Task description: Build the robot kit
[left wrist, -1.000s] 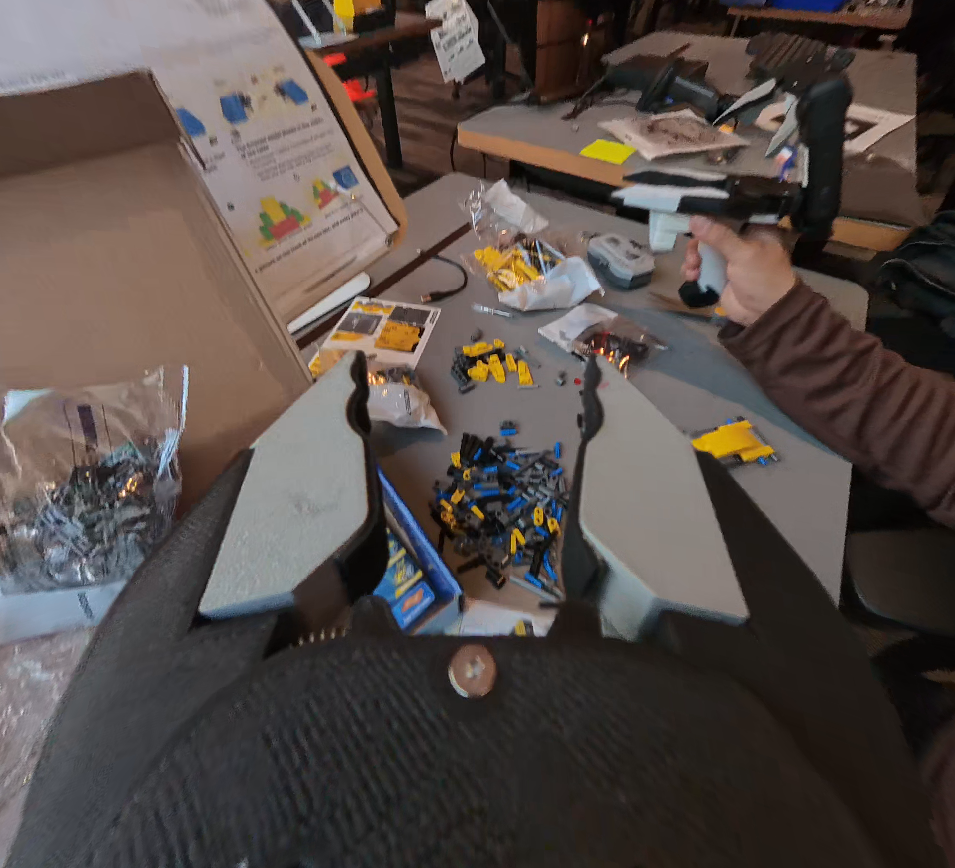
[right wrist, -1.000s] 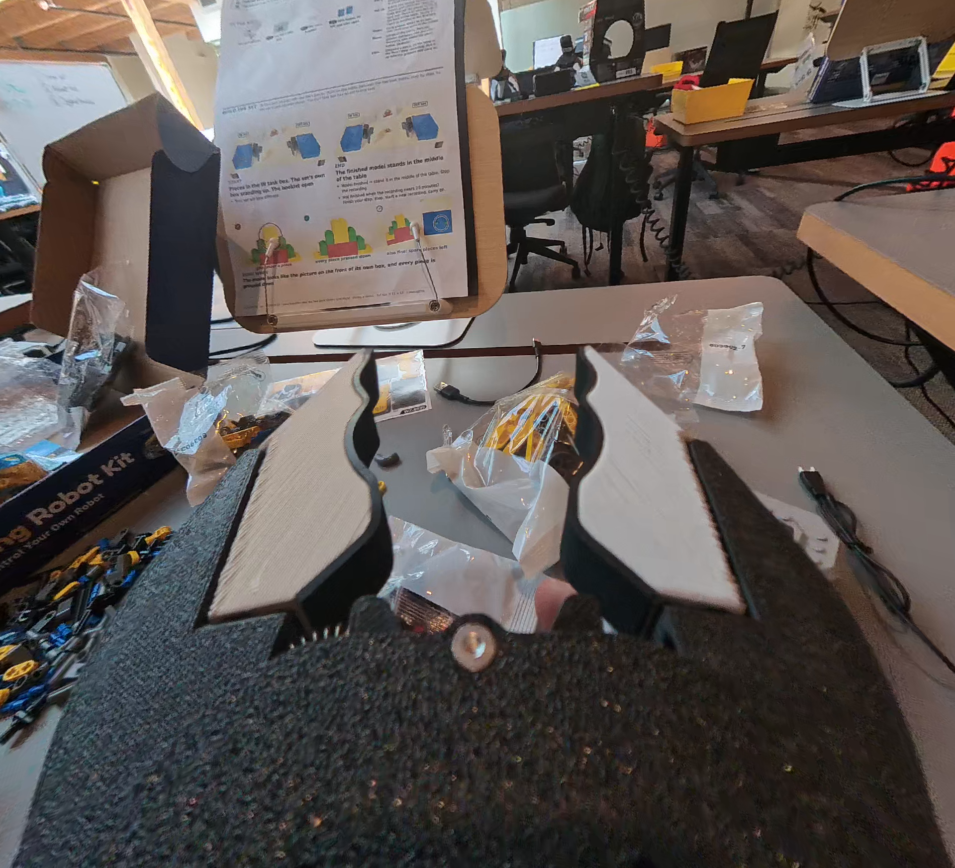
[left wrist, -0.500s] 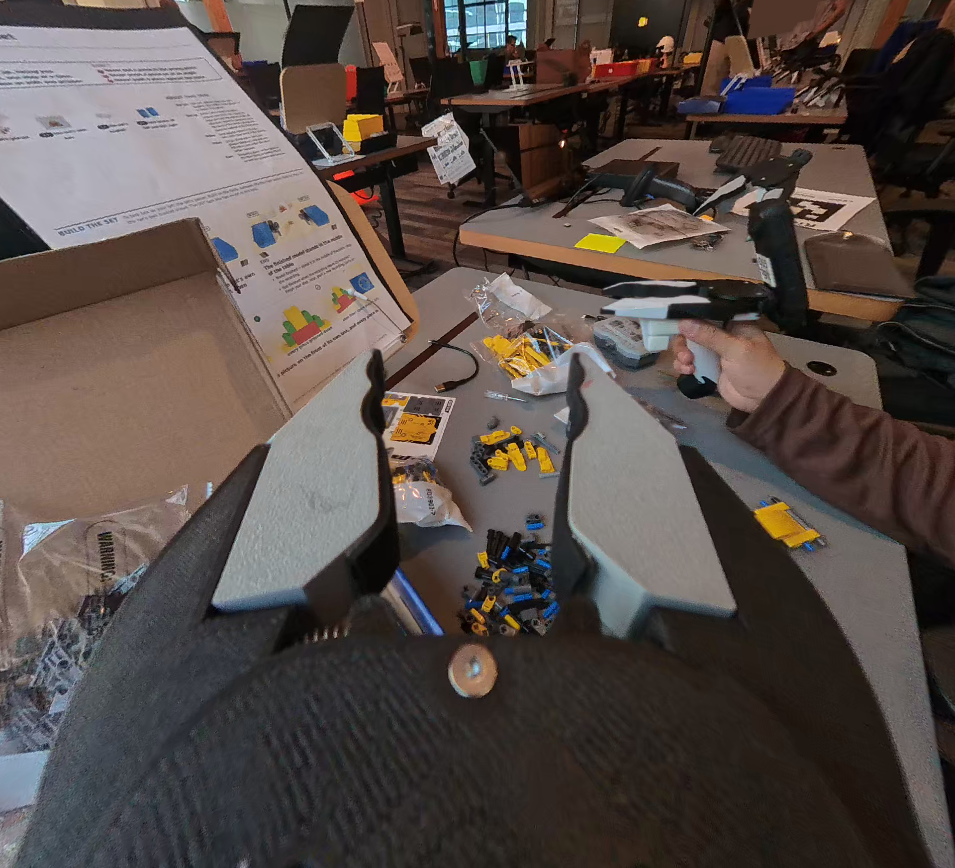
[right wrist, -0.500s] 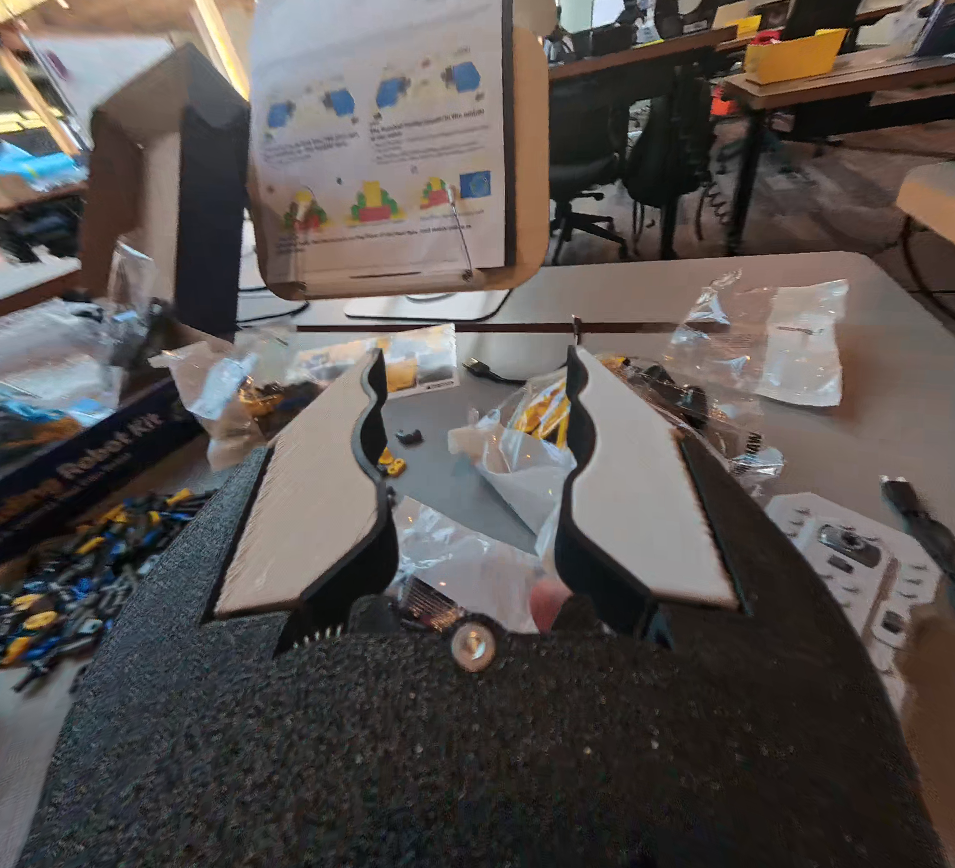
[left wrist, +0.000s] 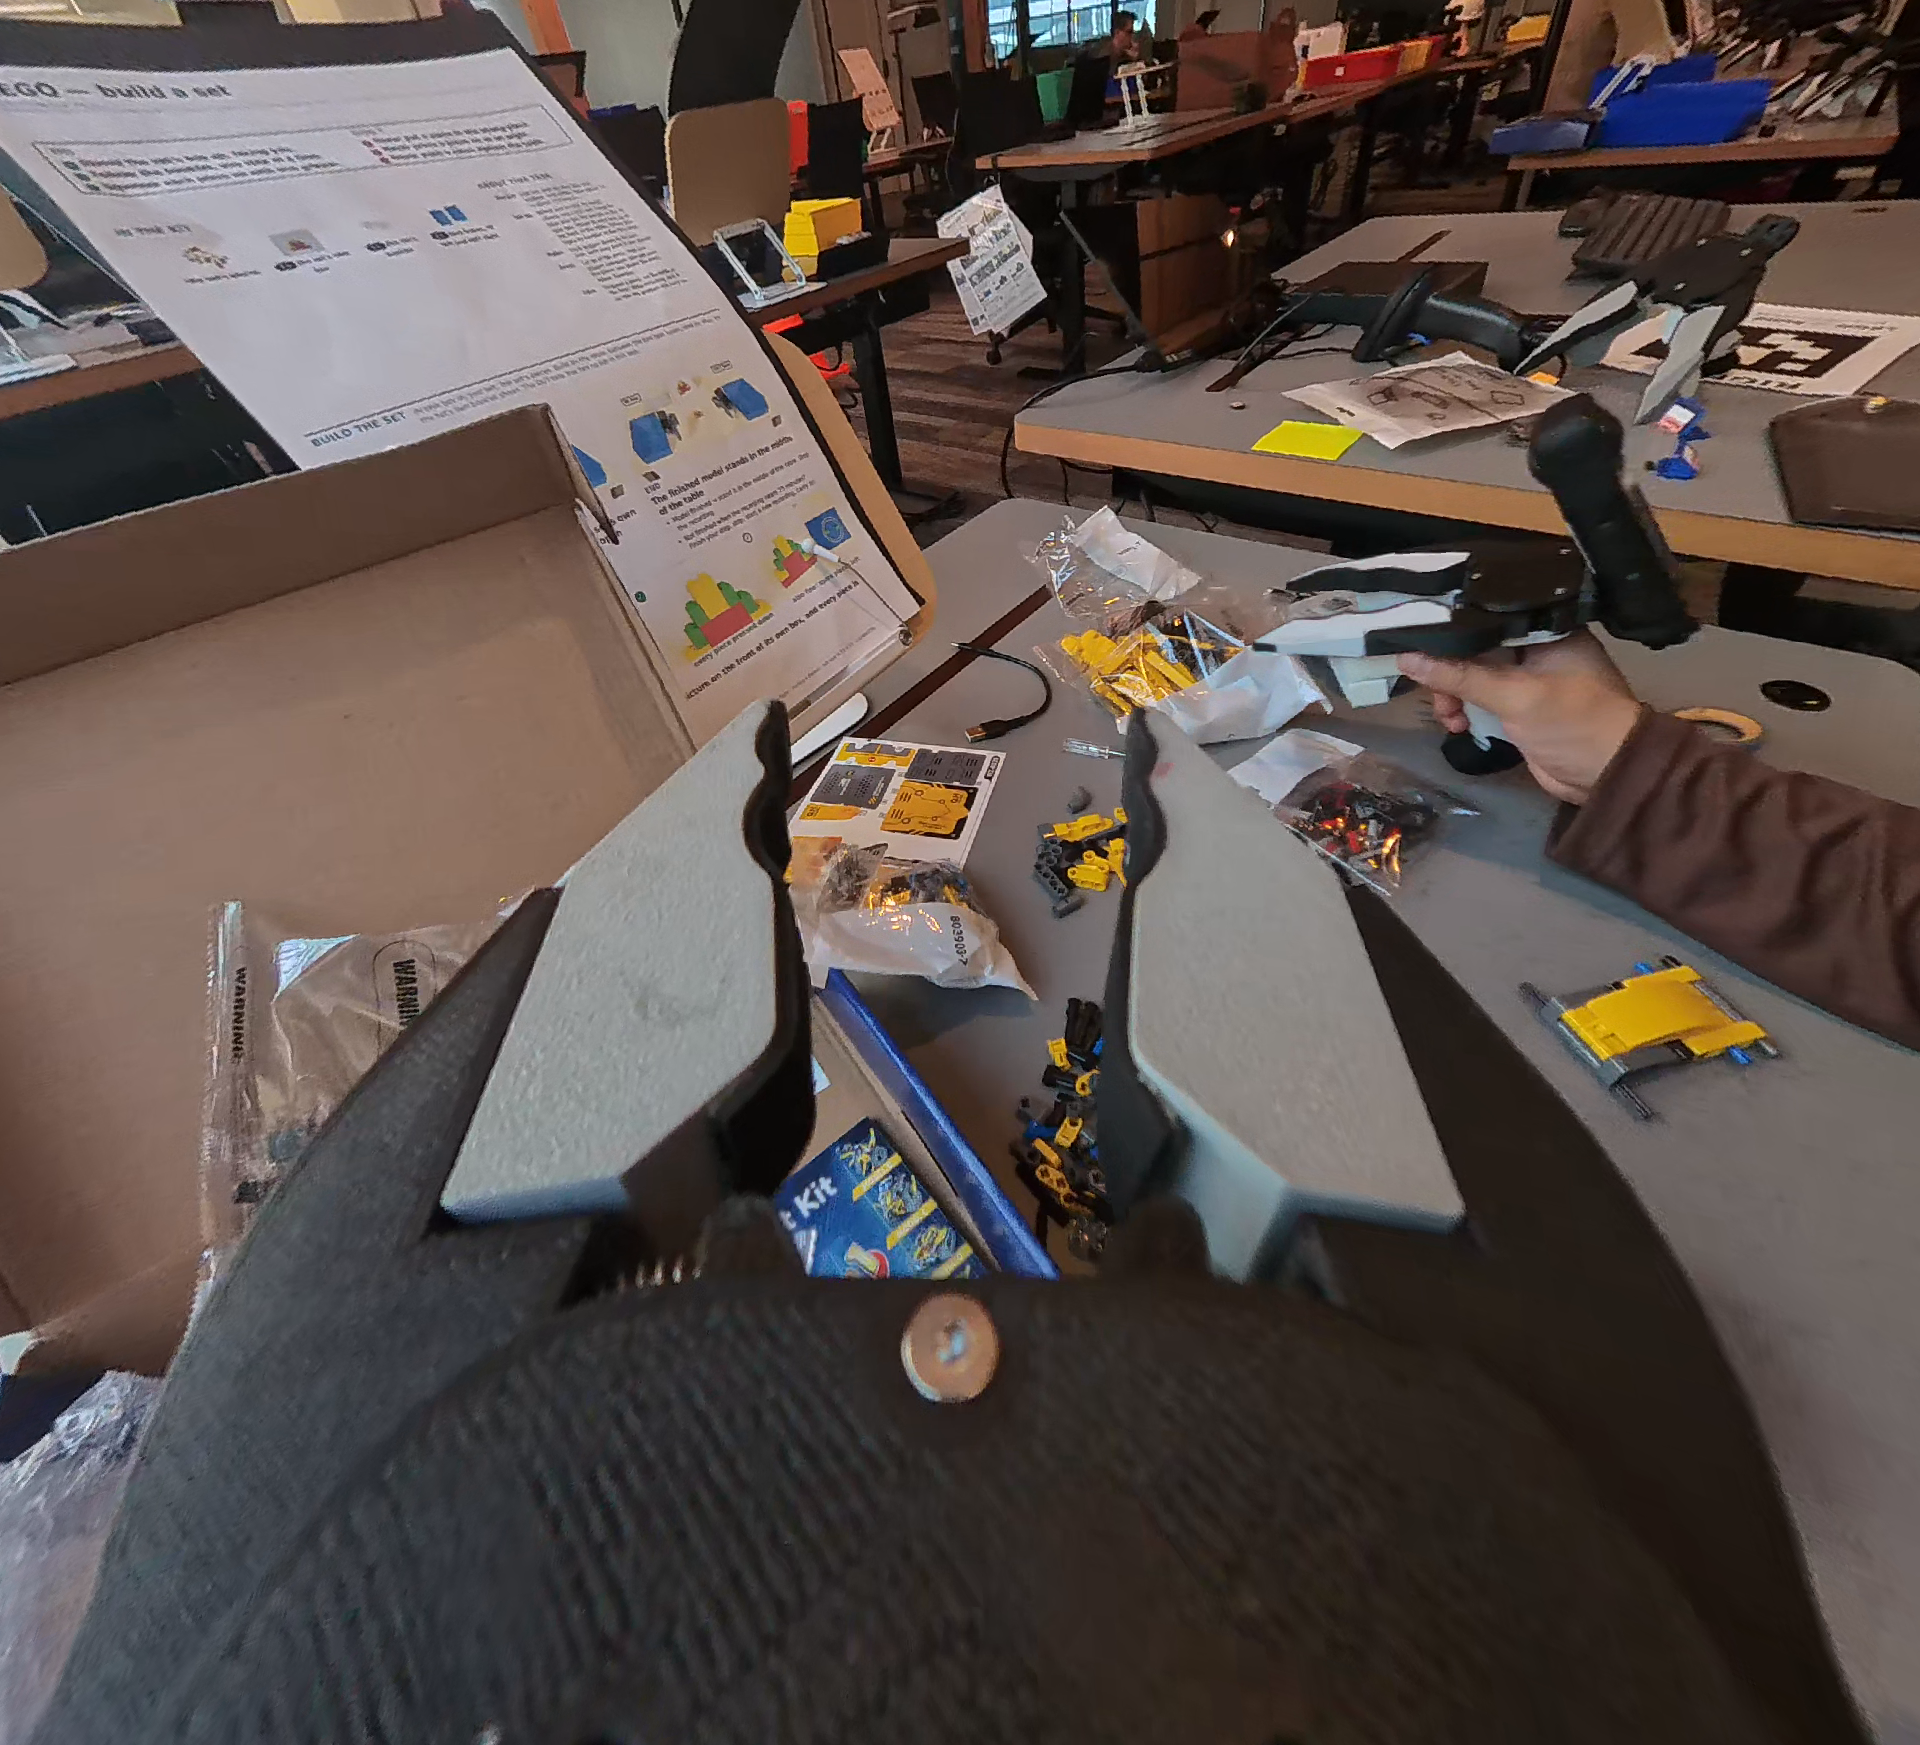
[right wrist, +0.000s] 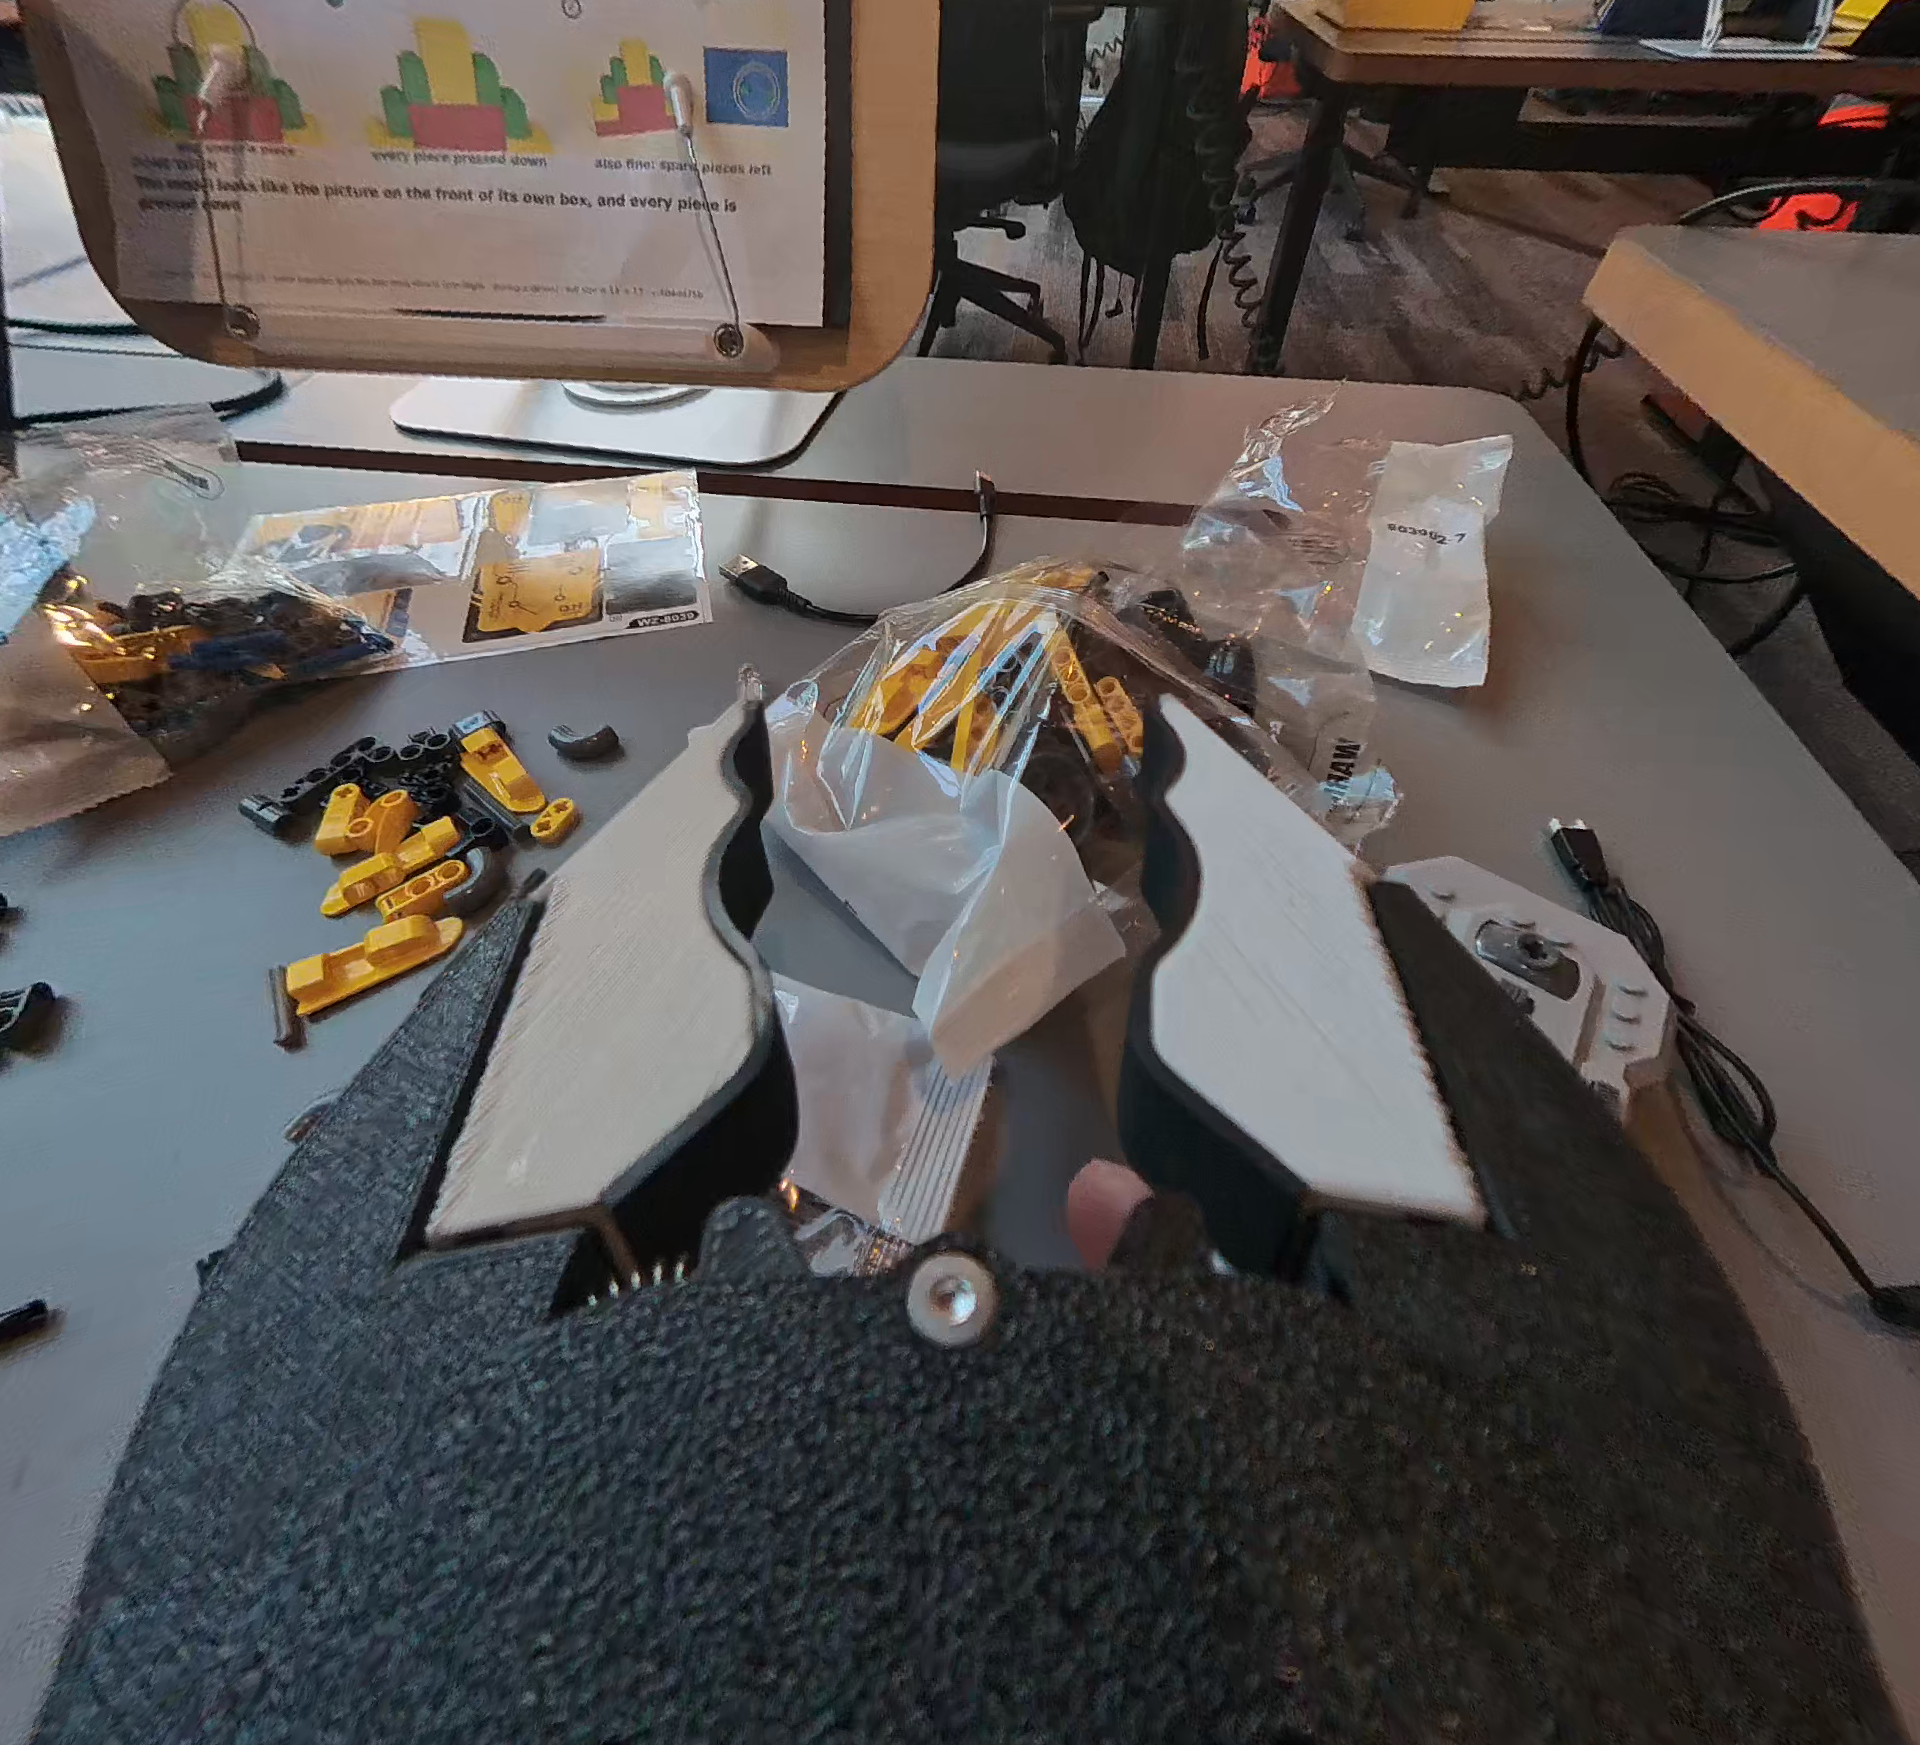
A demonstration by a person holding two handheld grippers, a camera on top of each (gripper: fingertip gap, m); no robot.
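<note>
Left gripper (left wrist: 951,739): fingers wide apart, holding nothing, raised above the grey table (left wrist: 1714,1207). Seen between its fingers: a small clear bag of dark and yellow parts (left wrist: 904,916), a sticker sheet (left wrist: 899,796) just beyond it, and a loose heap of black, blue and yellow pieces (left wrist: 1065,1124) nearer the camera. Below left: blue edge of a kit box (left wrist: 914,1165); an open cardboard box (left wrist: 291,729) w/ a silvery bag (left wrist: 312,999) inside lies to the left.

Right gripper (right wrist: 956,719): fingers wide apart, gripping nothing, set either side of a crumpled clear bag of yellow beams (right wrist: 987,760) that rests on the table; whether they touch the plastic cannot be told. In the left wrist view this gripper (left wrist: 1283,620) is held in a hand (left wrist: 1517,708) w/ a brown sleeve, tips over that same bag.

Nearby, right wrist view: loose yellow and black pieces (right wrist: 405,843) to the left, a black USB cable (right wrist: 810,594) behind, an empty clear bag (right wrist: 1382,542) to the right, a grey module (right wrist: 1538,957) beside the right finger. An instruction sheet on a stand (right wrist: 468,85) stands at the table's far side. A small yellow assembly (left wrist: 1652,1030) lies apart, near the sleeve.
</note>
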